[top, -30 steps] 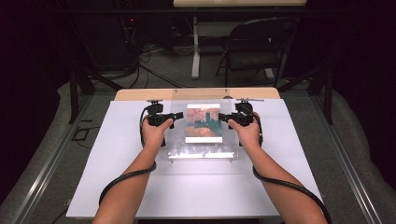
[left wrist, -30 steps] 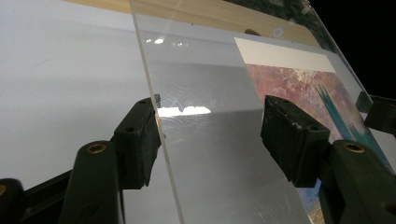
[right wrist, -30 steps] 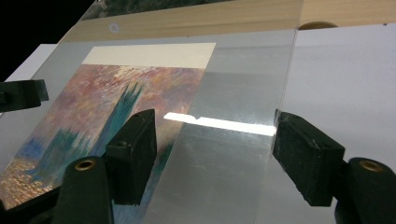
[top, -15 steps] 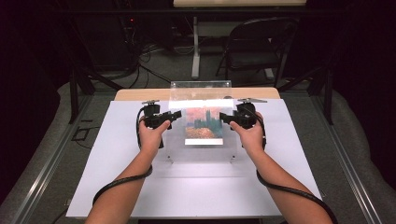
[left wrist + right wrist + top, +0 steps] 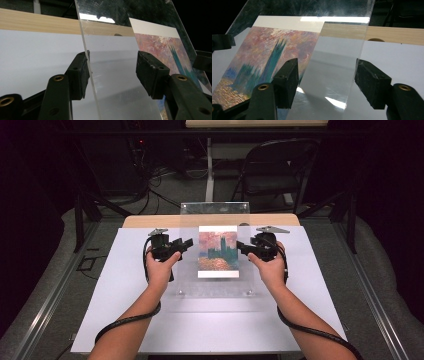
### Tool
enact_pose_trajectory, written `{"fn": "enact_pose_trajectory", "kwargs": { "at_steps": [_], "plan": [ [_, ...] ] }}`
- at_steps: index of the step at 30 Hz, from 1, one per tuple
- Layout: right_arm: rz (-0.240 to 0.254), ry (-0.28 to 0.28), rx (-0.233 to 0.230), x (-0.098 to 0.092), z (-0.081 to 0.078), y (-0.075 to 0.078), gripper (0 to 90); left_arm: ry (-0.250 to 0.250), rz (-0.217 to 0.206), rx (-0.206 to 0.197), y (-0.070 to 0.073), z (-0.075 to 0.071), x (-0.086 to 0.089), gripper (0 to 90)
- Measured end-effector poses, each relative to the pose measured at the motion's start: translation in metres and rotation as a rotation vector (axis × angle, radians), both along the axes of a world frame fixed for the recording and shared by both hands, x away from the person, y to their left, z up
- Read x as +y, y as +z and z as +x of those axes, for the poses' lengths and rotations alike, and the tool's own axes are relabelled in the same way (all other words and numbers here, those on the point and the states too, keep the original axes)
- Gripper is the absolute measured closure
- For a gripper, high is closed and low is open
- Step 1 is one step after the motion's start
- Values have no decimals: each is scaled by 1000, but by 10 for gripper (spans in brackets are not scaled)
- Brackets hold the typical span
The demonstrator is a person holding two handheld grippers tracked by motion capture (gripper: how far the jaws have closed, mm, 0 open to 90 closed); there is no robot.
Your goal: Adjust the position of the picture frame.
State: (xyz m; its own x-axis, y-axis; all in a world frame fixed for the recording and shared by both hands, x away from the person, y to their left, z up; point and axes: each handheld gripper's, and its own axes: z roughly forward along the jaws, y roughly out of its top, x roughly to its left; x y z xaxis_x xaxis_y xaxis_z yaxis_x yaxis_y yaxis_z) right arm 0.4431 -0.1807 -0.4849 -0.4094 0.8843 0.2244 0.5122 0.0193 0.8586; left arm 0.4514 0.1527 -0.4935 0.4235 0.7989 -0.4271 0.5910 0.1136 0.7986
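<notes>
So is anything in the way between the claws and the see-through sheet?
No, nothing visible is. The left claw and the right claw have just been closing, with the clear sheet already between their jaws, one claw at each side edge. The picture shows through the sheet's middle, away from both claws.

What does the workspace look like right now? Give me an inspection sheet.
Surface: white table top, with a wooden strip along its far edge.
Job's things: clear acrylic sheet tilted with its far edge raised; painting print seen through it.
Clutter: nothing seen.
Grippers: left gripper and right gripper each straddle a side edge of the sheet. Their jaws have just been closing, with one pad at the sheet and the other clearly apart.
Cables: a black cable trails from each gripper along the forearm.
Surroundings: dark room, folding chair, floor wiring.
</notes>
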Motion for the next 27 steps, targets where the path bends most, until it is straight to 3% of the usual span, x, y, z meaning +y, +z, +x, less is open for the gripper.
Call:
{"fn": "enact_pose_trajectory", "kwargs": {
  "at_steps": [15, 27],
  "plan": [
    [-13, 9, -45, -2, -15, 10, 399, -11, -14, -29, 10, -14, 4, 489],
    [-14, 23, -76, -7, -35, 22, 482, -44, -6, -68, 22, -33, 10, 533]
  ]
}}
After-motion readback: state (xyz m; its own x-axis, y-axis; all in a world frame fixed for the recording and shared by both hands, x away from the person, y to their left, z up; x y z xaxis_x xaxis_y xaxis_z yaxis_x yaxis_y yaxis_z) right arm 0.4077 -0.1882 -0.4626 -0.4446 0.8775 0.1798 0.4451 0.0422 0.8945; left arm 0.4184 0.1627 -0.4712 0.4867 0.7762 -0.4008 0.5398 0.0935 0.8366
